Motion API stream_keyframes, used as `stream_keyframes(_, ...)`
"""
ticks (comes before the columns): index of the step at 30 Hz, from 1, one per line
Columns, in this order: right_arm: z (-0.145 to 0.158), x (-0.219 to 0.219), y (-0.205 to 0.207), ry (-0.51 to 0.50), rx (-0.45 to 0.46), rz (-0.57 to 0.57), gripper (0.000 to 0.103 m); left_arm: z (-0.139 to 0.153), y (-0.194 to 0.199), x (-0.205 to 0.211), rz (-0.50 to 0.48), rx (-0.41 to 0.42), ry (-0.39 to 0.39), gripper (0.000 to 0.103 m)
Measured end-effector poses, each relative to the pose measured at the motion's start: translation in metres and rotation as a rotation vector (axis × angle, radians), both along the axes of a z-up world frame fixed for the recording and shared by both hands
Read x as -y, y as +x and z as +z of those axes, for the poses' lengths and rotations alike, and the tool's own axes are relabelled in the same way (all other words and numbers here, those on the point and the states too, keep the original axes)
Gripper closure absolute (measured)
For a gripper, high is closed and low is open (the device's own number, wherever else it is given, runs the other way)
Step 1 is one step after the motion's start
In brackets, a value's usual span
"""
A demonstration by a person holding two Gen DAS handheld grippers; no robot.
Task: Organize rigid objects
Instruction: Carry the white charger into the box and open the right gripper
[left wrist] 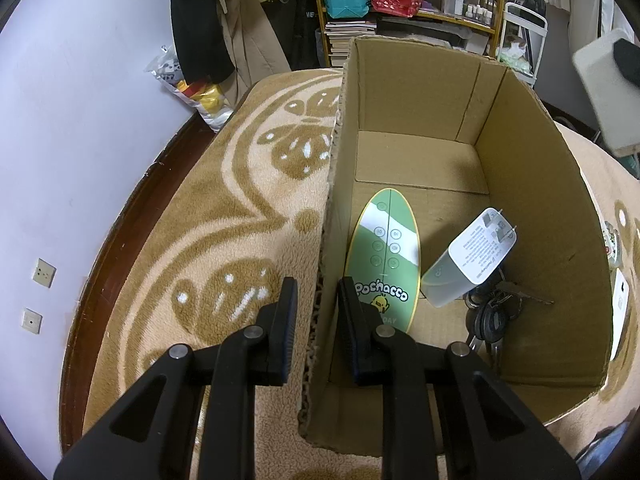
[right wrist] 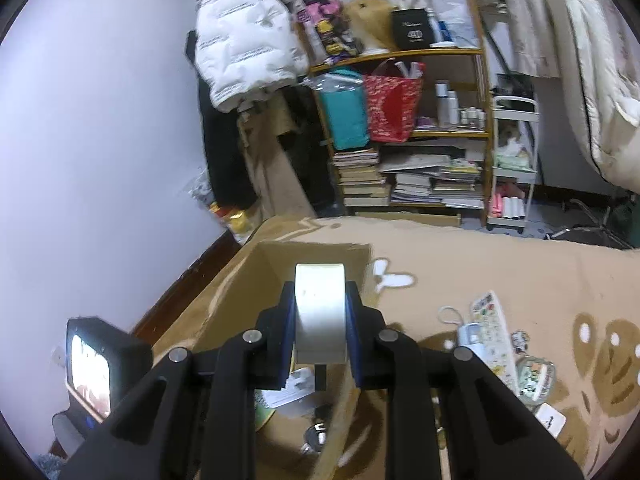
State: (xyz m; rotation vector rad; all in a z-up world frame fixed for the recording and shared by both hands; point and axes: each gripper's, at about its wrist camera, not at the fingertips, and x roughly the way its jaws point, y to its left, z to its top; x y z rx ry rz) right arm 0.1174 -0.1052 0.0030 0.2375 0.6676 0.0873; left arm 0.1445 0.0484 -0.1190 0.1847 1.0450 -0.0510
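Observation:
An open cardboard box (left wrist: 540,240) stands on a tan patterned blanket (left wrist: 224,216). Inside it lie a green oval "Pochacco" board (left wrist: 386,256), a white charger (left wrist: 476,252) and a bunch of keys (left wrist: 492,316). My left gripper (left wrist: 318,312) is open and straddles the box's left wall, one finger inside and one outside. My right gripper (right wrist: 320,320) is shut on a white tape roll (right wrist: 320,304), held upright above the box (right wrist: 240,280).
On the blanket to the right of the box lie a remote (right wrist: 494,332), a small white device (right wrist: 468,336), a round tin (right wrist: 536,376) and a white card (right wrist: 550,420). A cluttered shelf (right wrist: 404,132) and hanging coats stand behind. A wall runs along the left.

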Motion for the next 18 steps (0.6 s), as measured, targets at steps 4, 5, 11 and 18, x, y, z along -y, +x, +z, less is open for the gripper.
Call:
stream_keyframes(4, -0.012, -0.015, 0.003, -0.017, -0.037, 0.042, 0.079, 0.0, 0.0, 0.0, 0.0, 0.0, 0.002, 0.082)
stream_keyframes(5, -0.016, -0.019, 0.004, -0.027, -0.052, 0.049, 0.079, 0.0, 0.0, 0.0, -0.001, 0.001, 0.002, 0.082)
stream_keyframes(11, -0.038, -0.025, 0.005, -0.068, -0.119, 0.06, 0.079, 0.001, 0.0, -0.001, 0.001, -0.003, -0.007, 0.082)
stream_keyframes(18, -0.042, -0.012, 0.002, -0.044, -0.133, 0.033, 0.078, 0.0, 0.001, -0.001, 0.001, -0.004, -0.008, 0.082)
